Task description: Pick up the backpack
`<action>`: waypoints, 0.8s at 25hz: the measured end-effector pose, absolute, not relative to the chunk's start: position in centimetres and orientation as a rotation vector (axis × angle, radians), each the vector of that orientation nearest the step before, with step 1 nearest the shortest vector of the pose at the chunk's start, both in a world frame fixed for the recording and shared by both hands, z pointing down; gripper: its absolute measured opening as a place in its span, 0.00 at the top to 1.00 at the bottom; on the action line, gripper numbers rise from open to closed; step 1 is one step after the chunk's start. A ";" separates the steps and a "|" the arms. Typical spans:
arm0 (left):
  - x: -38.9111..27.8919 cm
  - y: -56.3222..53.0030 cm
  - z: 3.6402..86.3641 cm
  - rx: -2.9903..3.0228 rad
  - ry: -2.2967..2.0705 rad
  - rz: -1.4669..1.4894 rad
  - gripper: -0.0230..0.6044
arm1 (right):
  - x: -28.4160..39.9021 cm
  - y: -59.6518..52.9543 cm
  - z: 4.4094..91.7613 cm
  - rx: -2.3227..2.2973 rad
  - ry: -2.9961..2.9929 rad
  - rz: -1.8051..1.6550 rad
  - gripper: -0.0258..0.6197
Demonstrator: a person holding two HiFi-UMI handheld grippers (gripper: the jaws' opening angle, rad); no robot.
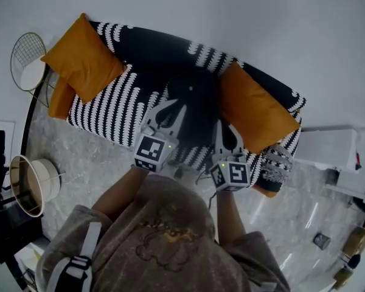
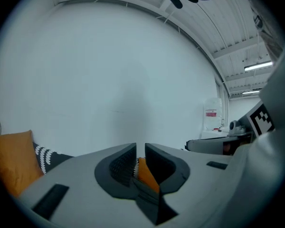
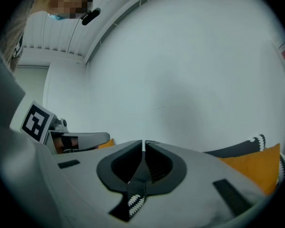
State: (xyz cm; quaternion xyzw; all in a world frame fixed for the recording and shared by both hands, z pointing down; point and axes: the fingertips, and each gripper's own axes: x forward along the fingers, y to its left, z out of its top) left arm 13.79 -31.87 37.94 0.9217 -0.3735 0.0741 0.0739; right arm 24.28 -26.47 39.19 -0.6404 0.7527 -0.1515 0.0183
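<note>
Head view showed the soft black backpack point(image 1: 194, 99) lying mid-seat on the black-and-white striped fabric sofa point(image 1: 103, 117). Left tool point(image 2: 140, 151) stood barely parted and empty, right tool point(image 3: 143, 146) clenched on nothing; unopened, both would likely just shove the backpack deeper into the sofa.

the sofa point(image 1: 109, 117) is black with stripes of white dashes. the left cushion point(image 1: 82, 56) and right cushion point(image 1: 255, 105) are plain orange. the backpack point(image 1: 194, 99) is black. the floor point(image 1: 91, 163) is grey marbled, the wall point(image 1: 231, 17) white.
</note>
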 end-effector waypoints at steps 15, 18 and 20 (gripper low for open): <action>14.9 -39.3 47.8 2.553 -1.120 0.331 0.28 | 26.6 -34.8 48.7 -1.948 2.442 -0.725 0.49; 15.0 -40.9 51.9 2.478 -1.132 0.392 0.30 | 27.9 -36.4 52.1 -1.980 2.454 -0.782 0.49; 15.2 -41.8 55.0 2.431 -1.127 0.436 0.30 | 28.7 -37.3 54.7 -2.009 2.460 -0.829 0.49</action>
